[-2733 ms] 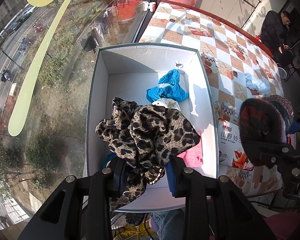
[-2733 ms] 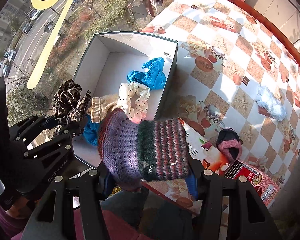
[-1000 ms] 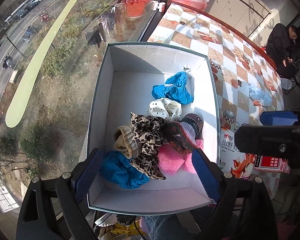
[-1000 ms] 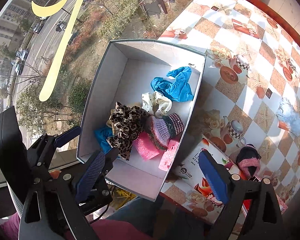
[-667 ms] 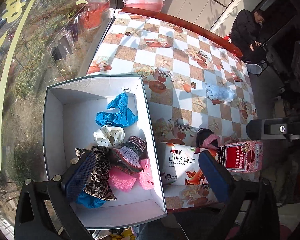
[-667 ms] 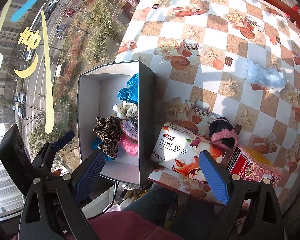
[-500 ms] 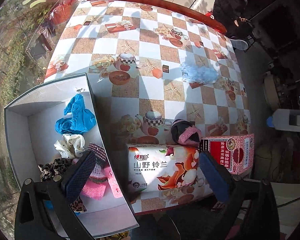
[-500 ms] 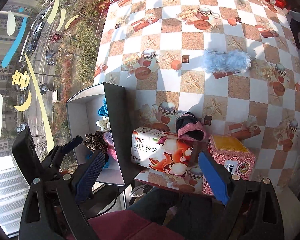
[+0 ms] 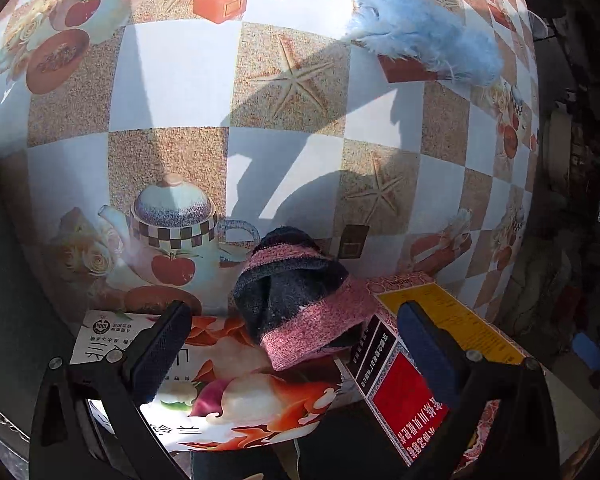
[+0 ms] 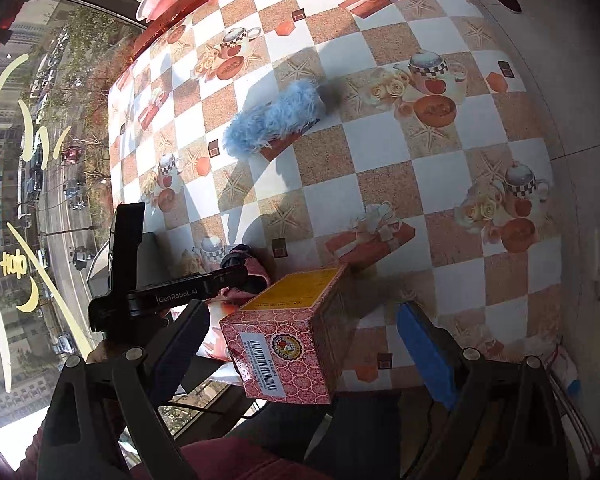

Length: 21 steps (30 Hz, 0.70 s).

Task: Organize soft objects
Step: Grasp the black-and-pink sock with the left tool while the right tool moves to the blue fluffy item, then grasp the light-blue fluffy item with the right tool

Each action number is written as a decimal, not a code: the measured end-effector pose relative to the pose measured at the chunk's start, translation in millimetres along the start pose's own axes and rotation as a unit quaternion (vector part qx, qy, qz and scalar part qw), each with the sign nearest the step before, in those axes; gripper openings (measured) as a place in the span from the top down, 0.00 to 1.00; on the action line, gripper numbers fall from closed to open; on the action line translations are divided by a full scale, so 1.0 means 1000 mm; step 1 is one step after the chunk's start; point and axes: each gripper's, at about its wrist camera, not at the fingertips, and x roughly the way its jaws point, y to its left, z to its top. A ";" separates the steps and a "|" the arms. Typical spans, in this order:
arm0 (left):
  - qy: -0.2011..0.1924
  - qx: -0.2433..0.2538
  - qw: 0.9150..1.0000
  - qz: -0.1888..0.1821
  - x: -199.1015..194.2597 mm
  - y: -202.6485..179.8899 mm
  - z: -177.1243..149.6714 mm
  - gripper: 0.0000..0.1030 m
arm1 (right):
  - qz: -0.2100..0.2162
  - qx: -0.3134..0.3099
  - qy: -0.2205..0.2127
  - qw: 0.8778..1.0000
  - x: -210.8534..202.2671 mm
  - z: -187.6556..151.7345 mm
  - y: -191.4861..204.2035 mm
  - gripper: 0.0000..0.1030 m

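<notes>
Left claw (image 9: 292,344) wide apart over pink-black knit (image 9: 296,300); nothing gripped.

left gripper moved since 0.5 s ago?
Yes. The left gripper has closed in toward the dark-and-pink knit sock beside the red box; jaws open, straddling it.
</notes>
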 end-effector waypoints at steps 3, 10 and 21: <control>0.023 -0.014 0.999 0.028 0.013 -0.001 0.006 0.00 | 0.001 -0.005 0.011 1.000 0.008 0.009 -0.007 0.07; 0.073 -0.054 0.995 0.039 0.035 0.008 0.012 0.02 | -0.002 -0.040 0.030 0.999 0.025 0.036 -0.002 0.07; -0.009 -0.059 0.998 0.001 0.004 0.019 0.001 0.69 | -0.090 -0.174 0.009 0.981 0.071 0.103 0.044 0.07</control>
